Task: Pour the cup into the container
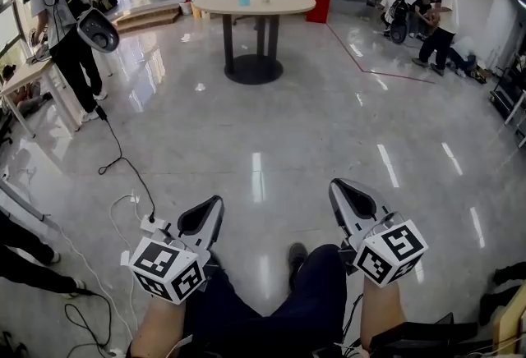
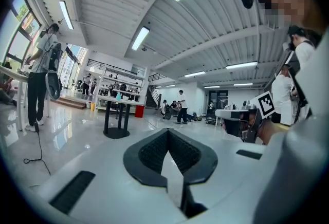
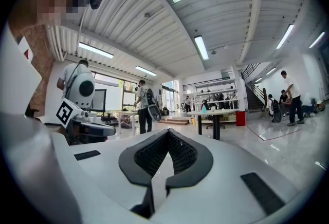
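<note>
Above the person's legs, the left gripper [image 1: 212, 207] and right gripper [image 1: 341, 190] are clenched on nothing. Judged progress: not started, and the entire pour remains.

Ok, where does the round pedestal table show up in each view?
Head view: the round table is at top centre, far across the floor.
Left gripper view: the round table is left of centre, at mid-height, in the distance.
Right gripper view: the round table is right of centre, at mid-height, in the distance.
Shared landmark: the red bin stands just right of the table in all three.
</note>
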The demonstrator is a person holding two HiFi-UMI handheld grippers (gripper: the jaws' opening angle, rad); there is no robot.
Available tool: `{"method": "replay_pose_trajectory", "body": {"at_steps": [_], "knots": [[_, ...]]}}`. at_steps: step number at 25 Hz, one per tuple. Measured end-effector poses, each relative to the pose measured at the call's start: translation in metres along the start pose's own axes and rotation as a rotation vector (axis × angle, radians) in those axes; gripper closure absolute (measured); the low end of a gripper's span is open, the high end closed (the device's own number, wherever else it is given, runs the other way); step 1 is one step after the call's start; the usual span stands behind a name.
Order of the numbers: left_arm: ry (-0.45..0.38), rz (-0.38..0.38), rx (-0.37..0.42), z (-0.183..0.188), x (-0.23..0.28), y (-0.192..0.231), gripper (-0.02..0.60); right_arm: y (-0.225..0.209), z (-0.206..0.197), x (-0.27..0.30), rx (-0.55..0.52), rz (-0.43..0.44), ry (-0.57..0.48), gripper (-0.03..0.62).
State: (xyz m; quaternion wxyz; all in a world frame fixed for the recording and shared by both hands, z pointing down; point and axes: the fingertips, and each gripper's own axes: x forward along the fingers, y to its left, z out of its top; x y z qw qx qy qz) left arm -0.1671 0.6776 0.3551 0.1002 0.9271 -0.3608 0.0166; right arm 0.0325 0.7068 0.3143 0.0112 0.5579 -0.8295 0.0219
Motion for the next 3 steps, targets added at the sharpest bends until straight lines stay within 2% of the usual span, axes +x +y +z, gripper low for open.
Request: {"method": "replay_pose_trajectory", "body": {"at_steps": [3], "knots": [[0.003,-0.009,-0.001,0.0007,0.0000,-0.0021,0.581,0.0009,0.0007,-0.0010,0.002,-0.006,0.007,0.589]]}}
